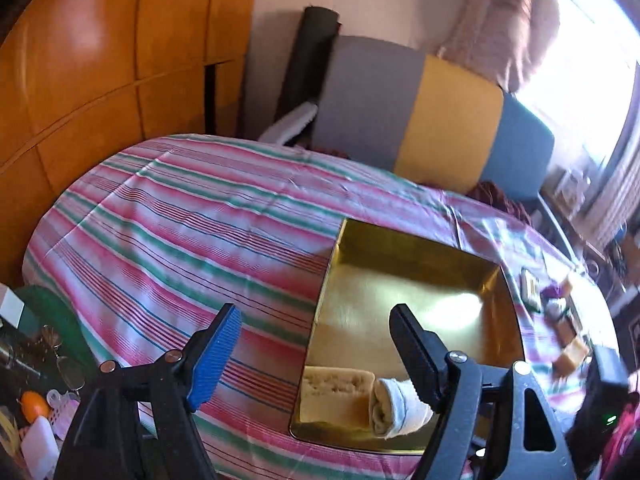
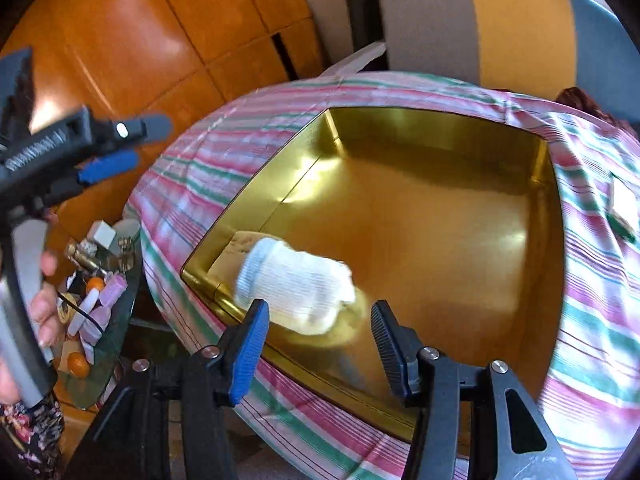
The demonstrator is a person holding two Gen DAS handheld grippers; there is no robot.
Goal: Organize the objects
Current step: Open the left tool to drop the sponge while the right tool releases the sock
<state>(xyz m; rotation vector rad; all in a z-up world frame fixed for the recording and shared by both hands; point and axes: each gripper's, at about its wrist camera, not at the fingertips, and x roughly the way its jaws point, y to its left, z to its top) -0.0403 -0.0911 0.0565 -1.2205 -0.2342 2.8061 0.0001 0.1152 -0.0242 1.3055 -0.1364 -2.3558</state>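
A gold metal tray (image 1: 416,248) (image 2: 420,128) lies on a striped tablecloth. A rolled white sock (image 2: 298,284) (image 1: 396,406) lies in the tray's near-left corner, beside a beige sponge-like block (image 1: 334,386) (image 2: 240,242). My right gripper (image 2: 320,320) is open and empty, its fingers either side of the sock and just short of it. My left gripper (image 1: 316,332) is open and empty, above the tray's left edge; it shows at far left in the right wrist view (image 2: 120,148). Several small blocks and packets (image 1: 560,320) lie on the cloth right of the tray.
The striped cloth (image 1: 180,220) covers a rounded table. A wooden wardrobe (image 1: 100,60) stands behind at left, a grey, yellow and blue chair back (image 1: 440,120) behind. A low glass side table (image 2: 92,280) at left holds small toiletries and oranges.
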